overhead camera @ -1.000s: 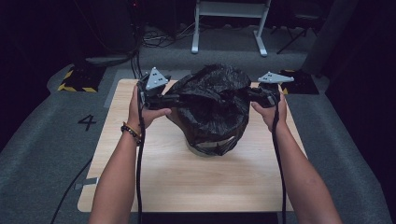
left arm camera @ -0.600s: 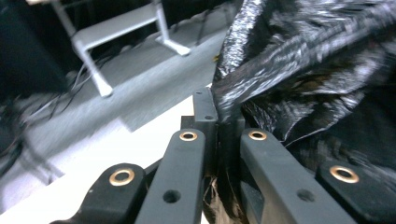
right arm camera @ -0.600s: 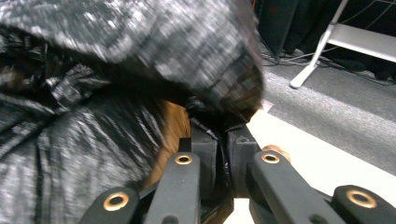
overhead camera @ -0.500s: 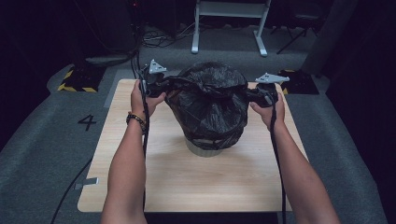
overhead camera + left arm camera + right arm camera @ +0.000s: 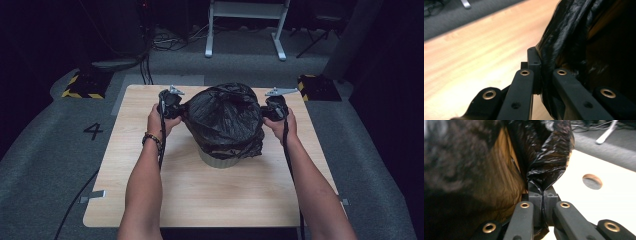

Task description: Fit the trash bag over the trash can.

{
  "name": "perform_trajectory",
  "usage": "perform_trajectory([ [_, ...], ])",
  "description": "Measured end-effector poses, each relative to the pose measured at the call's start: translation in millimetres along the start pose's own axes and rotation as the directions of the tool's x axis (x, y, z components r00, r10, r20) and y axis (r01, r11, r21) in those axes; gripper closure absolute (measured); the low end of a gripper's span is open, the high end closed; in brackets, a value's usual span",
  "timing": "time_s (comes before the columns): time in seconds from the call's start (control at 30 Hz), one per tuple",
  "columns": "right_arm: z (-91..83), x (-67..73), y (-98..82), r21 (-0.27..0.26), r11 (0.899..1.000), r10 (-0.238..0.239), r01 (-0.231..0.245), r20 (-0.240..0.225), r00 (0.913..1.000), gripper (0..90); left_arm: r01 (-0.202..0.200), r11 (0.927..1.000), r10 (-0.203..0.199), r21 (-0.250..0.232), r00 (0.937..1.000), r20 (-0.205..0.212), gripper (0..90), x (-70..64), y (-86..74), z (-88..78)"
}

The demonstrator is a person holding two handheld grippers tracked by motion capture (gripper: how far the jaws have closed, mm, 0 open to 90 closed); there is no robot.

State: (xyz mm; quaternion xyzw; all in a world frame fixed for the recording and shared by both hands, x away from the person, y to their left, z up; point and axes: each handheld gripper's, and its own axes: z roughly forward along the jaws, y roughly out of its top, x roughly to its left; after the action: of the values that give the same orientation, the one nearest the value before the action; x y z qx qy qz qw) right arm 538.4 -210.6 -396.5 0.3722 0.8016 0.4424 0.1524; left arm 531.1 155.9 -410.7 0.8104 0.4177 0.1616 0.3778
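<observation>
Currently the black bin liner [image 5: 225, 117] is draped over a small grey bin [image 5: 220, 161] mid-bench [image 5: 210, 200]. Left gripper [image 5: 171, 104] and right gripper [image 5: 274, 107] each pinch a fold of the liner's edge at opposite sides. Step looks like fitting the liner down over the rim; next, pull both sides evenly downward, without tearing.
</observation>
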Motion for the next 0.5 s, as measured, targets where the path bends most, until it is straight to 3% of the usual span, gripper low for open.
perform_trajectory([
  [0.07, 1.2, 0.3, -5.2, -0.006, 1.0, 0.011, -0.011, -0.031, 0.9995, 88.8, -0.023, 0.9997, 0.023, 0.011, 0.9993, 0.03, 90.0, -5.8, -5.6, 1.9],
  [0.17, 3.7, -0.3, -12.4, -0.004, 1.0, 0.031, -0.031, -0.038, 0.9988, 89.0, -0.035, 0.999, 0.034, 0.028, 0.9978, 0.058, 90.0, -14.7, -15.1, 5.8],
  [0.23, 5.8, 1.1, -17.9, 0.019, 0.999, 0.026, -0.026, -0.034, 0.9991, 89.1, -0.076, 0.994, 0.072, 0.079, 0.9959, 0.055, 90.0, -18.7, -23.0, 9.3],
  [0.3, 9.0, 1.8, -25.9, 0.052, 0.999, 0.015, -0.013, -0.024, 0.9996, 89.0, -0.088, 0.991, 0.083, 0.101, 0.9953, 0.049, 90.0, -21.1, -31.6, 11.0],
  [0.37, 9.6, -1.3, -32.6, 0.057, 0.998, 0.026, -0.024, -0.024, 0.9994, 86.4, -0.077, 0.9949, 0.073, 0.065, 0.9948, 0.071, 89.9, -24.1, -36.1, 4.8],
  [0.43, 6.2, -4.3, -35.3, 0.051, 0.998, 0.035, -0.035, -0.007, 0.9994, 78.0, -0.063, 0.9977, 0.061, 0.024, 0.9969, 0.048, 89.8, -28.4, -39.3, -3.8],
  [0.5, -2.2, -6.7, -36.2, 0.024, 0.999, 0.031, -0.031, -0.008, 0.9995, 70.6, -0.028, 0.9996, 0.028, -0.002, 0.9995, 0.013, 76.8, -28.5, -43.3, -12.8],
])
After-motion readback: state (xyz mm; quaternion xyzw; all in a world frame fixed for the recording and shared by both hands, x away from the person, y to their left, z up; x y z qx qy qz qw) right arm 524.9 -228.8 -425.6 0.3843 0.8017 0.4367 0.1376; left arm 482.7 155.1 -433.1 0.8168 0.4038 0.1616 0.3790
